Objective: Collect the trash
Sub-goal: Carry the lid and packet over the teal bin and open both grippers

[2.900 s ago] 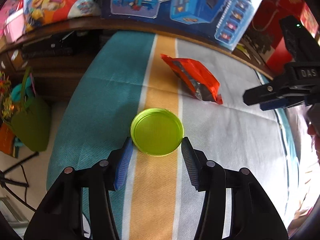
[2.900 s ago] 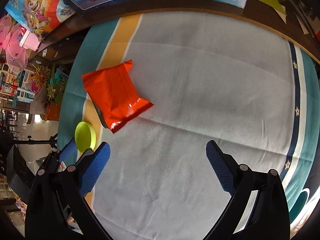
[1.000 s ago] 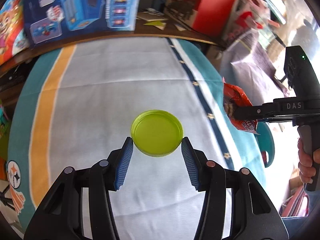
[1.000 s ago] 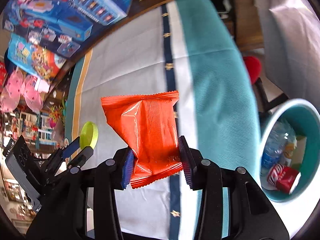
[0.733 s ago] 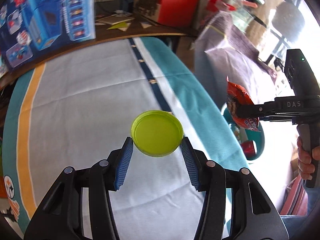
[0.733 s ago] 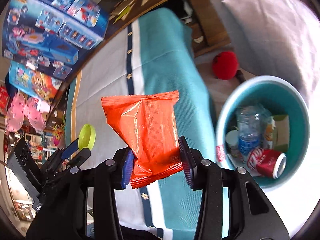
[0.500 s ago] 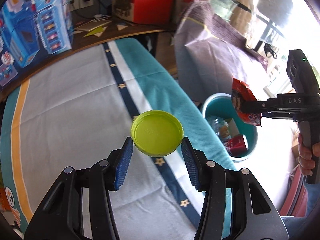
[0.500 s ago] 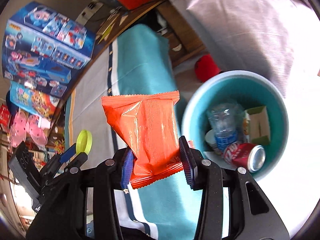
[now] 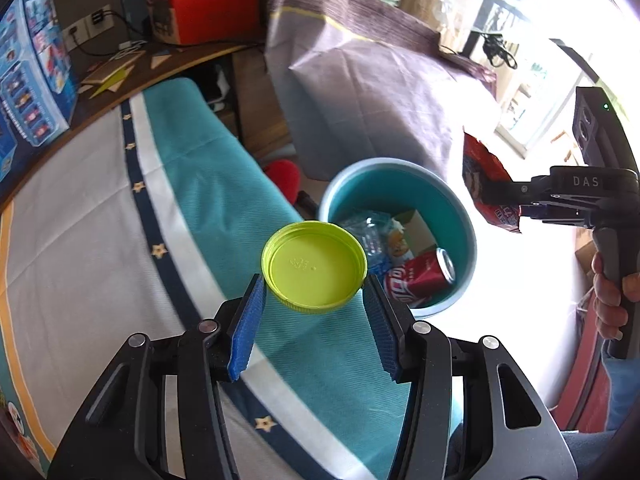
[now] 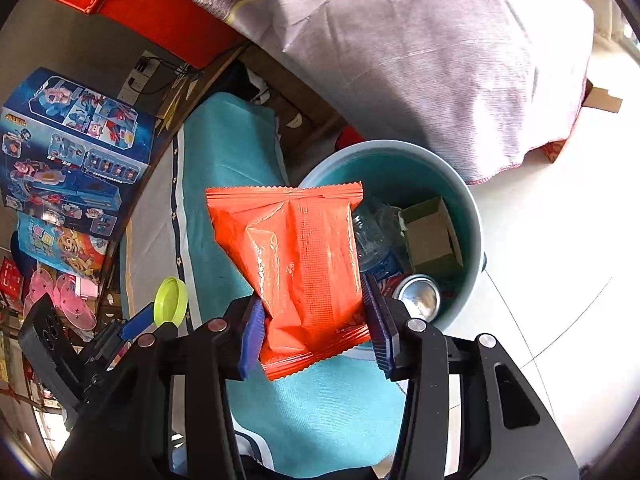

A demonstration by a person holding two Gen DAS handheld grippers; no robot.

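The yellow-green lid [image 9: 314, 266] sat clamped by its rim between the blue pads of my left gripper [image 9: 314, 312], held in the air above the teal edge of the striped tablecloth [image 9: 224, 200], its hollow side facing the camera. Half a second earlier it had hung over the cloth's navy star stripe; by this moment the teal trash bin [image 9: 460, 216] lay just beyond it, far closer in view than before. In my right gripper [image 10: 312, 320] the orange snack packet [image 10: 300, 264] was pinched at its lower end, standing upright over the near rim of the bin [image 10: 474, 216]. The bin had filled more of the right wrist view than it did half a second before. Inside it lay a red soda can [image 9: 420, 278], a clear plastic bottle [image 10: 376, 232] and a small cardboard box [image 10: 430, 236]. A purple cloth [image 10: 440, 60] was draped behind the bin, and blue toy boxes [image 10: 72, 148] stood past the table's far edge.
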